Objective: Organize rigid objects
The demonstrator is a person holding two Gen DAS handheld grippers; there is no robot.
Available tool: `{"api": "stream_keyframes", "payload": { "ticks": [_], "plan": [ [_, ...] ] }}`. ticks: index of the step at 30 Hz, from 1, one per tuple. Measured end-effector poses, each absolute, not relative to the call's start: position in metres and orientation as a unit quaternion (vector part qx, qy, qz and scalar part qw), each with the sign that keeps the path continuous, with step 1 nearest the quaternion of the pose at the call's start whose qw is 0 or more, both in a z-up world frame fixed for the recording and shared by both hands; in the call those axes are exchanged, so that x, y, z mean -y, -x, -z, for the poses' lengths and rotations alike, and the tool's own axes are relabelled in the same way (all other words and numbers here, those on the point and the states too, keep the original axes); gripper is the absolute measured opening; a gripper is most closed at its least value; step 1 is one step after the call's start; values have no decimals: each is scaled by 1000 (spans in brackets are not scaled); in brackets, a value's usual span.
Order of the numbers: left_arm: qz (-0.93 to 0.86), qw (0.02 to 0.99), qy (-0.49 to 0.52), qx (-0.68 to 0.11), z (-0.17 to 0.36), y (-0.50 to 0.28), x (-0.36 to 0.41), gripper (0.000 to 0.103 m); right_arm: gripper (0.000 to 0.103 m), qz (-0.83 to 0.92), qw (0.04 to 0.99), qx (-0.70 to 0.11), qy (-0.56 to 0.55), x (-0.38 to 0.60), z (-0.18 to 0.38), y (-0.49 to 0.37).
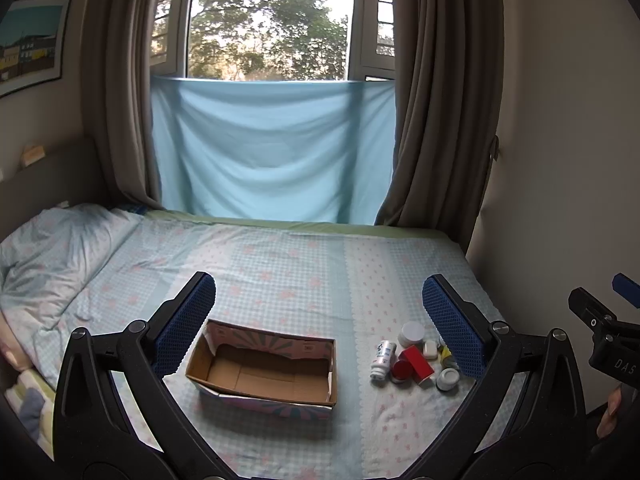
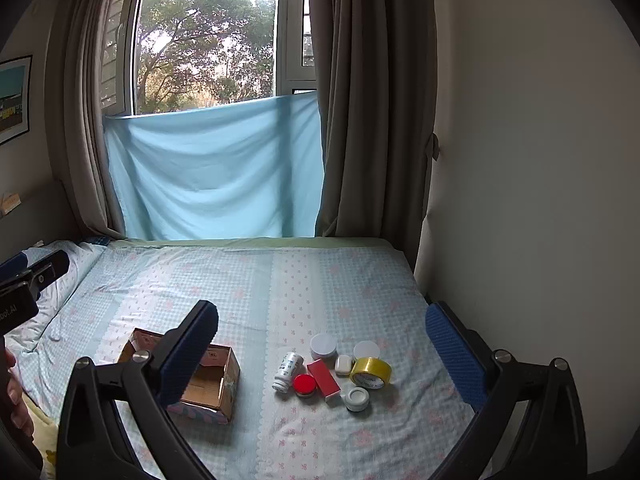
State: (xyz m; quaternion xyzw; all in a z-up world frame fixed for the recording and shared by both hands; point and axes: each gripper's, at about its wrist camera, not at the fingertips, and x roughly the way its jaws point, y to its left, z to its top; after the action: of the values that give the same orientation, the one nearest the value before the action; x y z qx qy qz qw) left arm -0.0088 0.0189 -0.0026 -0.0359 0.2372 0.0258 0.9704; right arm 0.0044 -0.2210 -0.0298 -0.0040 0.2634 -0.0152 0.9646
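Note:
An open, empty cardboard box [image 1: 262,368] [image 2: 208,384] lies on the bed. To its right is a cluster of small items: a white bottle [image 2: 287,371] [image 1: 383,359] on its side, a red box [image 2: 323,376] [image 1: 417,364], a red round lid [image 2: 305,385], white jars [image 2: 323,346] [image 2: 357,399], a small white case [image 2: 343,365] and a yellow tape roll [image 2: 370,372]. My left gripper [image 1: 318,316] is open and empty, held above the box. My right gripper [image 2: 320,340] is open and empty, above the cluster.
The bed [image 1: 280,264] has a blue checked sheet and a pillow [image 1: 52,248] at the left. A wall [image 2: 540,160] runs along the bed's right edge. Curtains [image 2: 368,100] and a blue cloth [image 1: 272,152] hang at the window behind.

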Motion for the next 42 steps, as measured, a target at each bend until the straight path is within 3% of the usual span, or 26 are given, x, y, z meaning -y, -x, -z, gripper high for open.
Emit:
{"api": "stream_keyframes", "payload": {
  "ticks": [20,33,42],
  "plan": [
    [-3,952,15,-306,21,-29,-27,103,103,49,956,-289,-11,225,34,-10],
    [51,888,7,-456,130,-151,57,103,103,74,914,-398,-32,294,113,-74],
    [54,810,-28,-584,258,-257,119,103,103,60,843,-520,-124,363,230,-169]
  ]
}}
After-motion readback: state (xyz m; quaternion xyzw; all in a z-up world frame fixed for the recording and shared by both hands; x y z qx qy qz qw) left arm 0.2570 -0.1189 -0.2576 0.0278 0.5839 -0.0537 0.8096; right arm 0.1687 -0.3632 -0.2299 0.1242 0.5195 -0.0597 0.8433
